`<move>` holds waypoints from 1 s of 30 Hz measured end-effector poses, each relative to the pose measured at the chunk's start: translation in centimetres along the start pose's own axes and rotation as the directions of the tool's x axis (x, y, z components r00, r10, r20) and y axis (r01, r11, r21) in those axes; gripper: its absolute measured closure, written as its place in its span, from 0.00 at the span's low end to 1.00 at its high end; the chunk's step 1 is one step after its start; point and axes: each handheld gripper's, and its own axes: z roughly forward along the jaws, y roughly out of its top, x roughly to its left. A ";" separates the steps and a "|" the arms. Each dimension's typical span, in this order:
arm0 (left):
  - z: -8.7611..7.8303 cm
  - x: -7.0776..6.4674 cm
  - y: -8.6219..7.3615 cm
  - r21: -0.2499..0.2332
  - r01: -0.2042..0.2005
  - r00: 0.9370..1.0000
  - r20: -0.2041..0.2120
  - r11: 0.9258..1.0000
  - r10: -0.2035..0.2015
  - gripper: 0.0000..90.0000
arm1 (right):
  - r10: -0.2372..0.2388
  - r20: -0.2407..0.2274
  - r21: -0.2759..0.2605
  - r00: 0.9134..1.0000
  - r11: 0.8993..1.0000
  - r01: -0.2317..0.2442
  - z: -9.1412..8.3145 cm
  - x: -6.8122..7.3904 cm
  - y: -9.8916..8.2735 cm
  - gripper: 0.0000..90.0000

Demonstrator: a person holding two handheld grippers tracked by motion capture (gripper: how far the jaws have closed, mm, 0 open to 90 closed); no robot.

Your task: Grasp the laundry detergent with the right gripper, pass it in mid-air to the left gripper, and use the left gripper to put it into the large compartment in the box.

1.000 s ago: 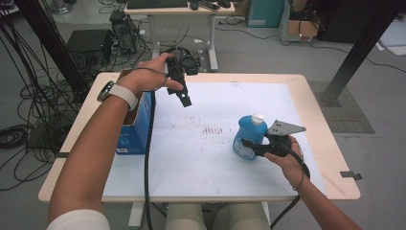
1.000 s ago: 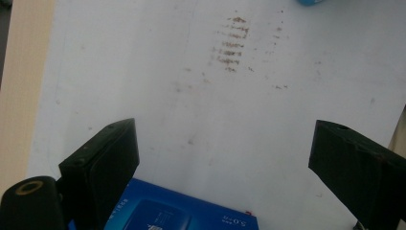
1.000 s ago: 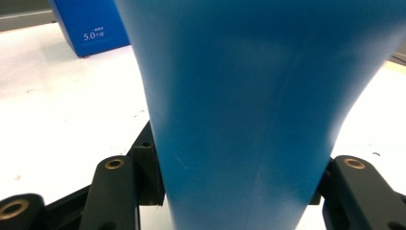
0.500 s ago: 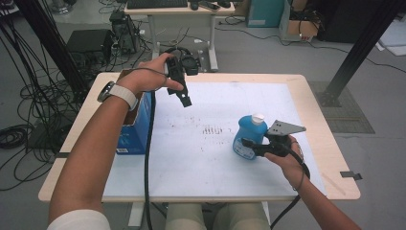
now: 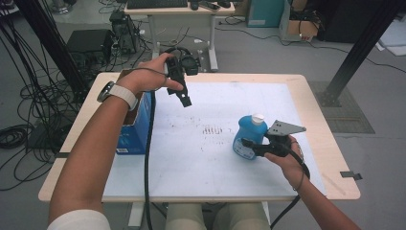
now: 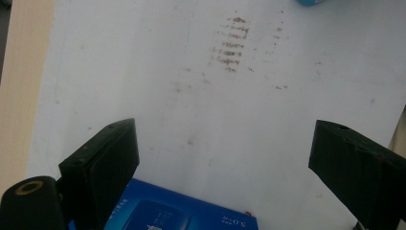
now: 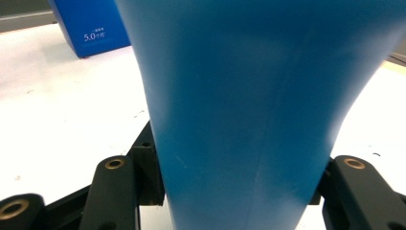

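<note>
We hold the left gripper (image 5: 183, 98) in the air above the table's (image 5: 297, 86) far left part, its jaws spread wide with nothing between them. In the left gripper view its two black jaws stand far apart over the white mat (image 6: 143, 72), and the top of the blue box (image 6: 177, 213) shows at the bottom edge between them. A patch of brown marks (image 6: 232, 45) lies on the mat farther off, toward the middle of the table.

The box (image 5: 136, 127) stands at the table's left edge, just under our left forearm. A watch (image 5: 115, 93) with a pale strap sits on that wrist, and the gripper's cable hangs from it down past the near edge.

The right gripper (image 5: 249, 145) sits low near the table's right side, its jaws closed on the blue bottle (image 5: 249, 134). The bottle stands upright on the mat with its white cap (image 5: 258, 117) on top, right of the brown marks (image 5: 213, 129). In the right gripper view the bottle's (image 7: 249, 105) blue body is pressed between the two jaws, and the box (image 7: 91, 26) stands far off at the upper left. The grey plate (image 5: 286, 128) rides on top of this gripper, above our right hand (image 5: 287, 160).
</note>
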 end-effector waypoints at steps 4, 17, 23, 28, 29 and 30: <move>0.0 0.0 0.0 0.004 0.000 1.000 0.003 1.000 0.000 0.11 | 0.001 0.000 0.000 1.000 1.000 -0.001 0.0 0.0 0.0 0.49; -0.3 -0.3 0.0 -0.010 -0.008 1.000 -0.005 1.000 0.008 0.11 | -0.002 -0.001 0.003 1.000 1.000 0.002 0.0 0.0 0.1 0.49; -0.5 -0.6 0.0 -0.002 0.001 1.000 -0.008 1.000 -0.001 0.11 | 0.010 -0.002 0.014 1.000 1.000 -0.010 0.0 0.1 0.2 0.49; -0.9 -1.0 0.1 -0.002 0.004 1.000 0.003 1.000 -0.004 0.11 | 0.032 0.003 0.008 0.999 0.999 -0.032 0.0 0.4 0.6 0.49; -0.9 -1.0 0.1 0.004 -0.001 1.000 0.007 1.000 0.001 0.11 | 0.036 0.002 0.005 0.999 0.999 -0.036 0.0 0.5 0.7 0.49; -1.1 -1.1 0.1 0.002 0.000 1.000 0.006 1.000 0.000 0.11 | 0.025 0.002 0.007 1.000 1.000 -0.025 0.0 0.5 0.8 0.49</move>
